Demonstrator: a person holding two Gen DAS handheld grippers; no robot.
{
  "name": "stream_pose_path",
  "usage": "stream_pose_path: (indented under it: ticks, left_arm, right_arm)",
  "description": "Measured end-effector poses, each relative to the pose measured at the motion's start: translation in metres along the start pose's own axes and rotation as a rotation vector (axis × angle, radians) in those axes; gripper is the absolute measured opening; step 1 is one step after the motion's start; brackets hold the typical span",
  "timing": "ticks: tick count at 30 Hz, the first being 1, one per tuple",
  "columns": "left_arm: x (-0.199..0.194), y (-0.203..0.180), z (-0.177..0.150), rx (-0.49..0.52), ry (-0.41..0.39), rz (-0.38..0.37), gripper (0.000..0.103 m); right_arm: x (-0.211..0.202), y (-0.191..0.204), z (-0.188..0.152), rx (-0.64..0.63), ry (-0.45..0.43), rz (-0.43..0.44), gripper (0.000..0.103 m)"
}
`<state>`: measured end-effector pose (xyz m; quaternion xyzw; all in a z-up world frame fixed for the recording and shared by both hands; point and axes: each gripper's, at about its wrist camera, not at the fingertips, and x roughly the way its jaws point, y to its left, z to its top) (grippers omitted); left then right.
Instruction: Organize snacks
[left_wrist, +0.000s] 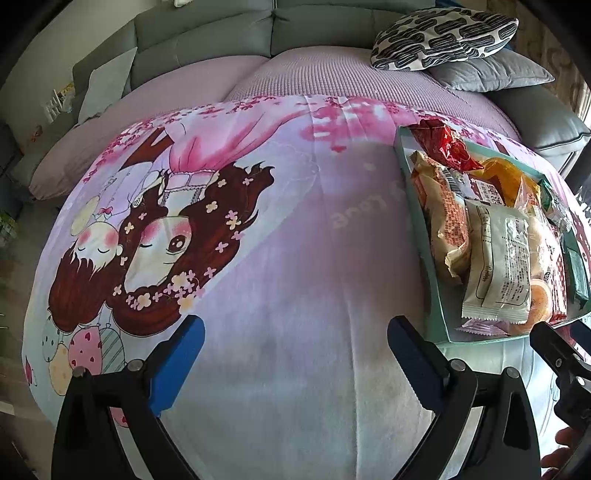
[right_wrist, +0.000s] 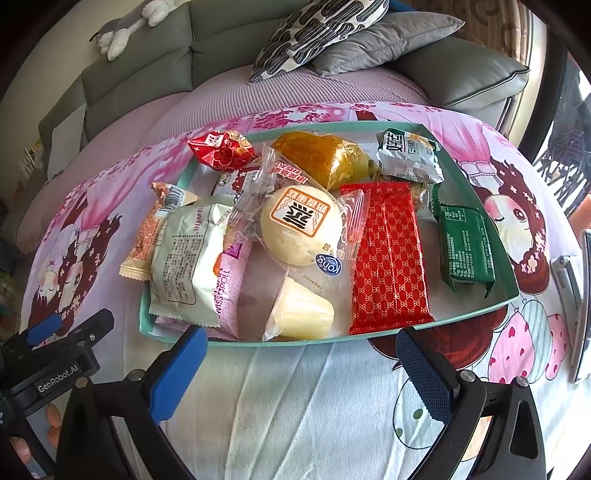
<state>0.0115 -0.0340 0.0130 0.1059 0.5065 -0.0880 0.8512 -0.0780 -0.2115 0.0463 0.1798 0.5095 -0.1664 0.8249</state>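
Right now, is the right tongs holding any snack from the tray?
No, the right tongs stand open and empty just short of the teal tray, with the red patterned packet lying inside it.

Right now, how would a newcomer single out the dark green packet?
Find the teal tray on the cartoon-print cloth. At its right end lies the dark green packet, beside the long red patterned wrapper. It is the only solid dark green, blocky one.
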Motion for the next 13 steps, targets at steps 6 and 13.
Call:
stream_pose_path:
  ticks: [6, 13]
  left_arm:
    - [-0.003, -0.0013, -0.0006, 0.008, -0.015, -0.001, 0.099]
    - [-0.0027, 0.0006, -0.0004, -0.006, -0.014, -0.006, 0.099]
  right_arm:
    - [-0.0001, 0.0002, -0.0003, -0.001, 0.002, -0.001, 0.103]
    - [0.0004, 0.0004, -0.0004, -0.004, 0.006, -0.003, 0.103]
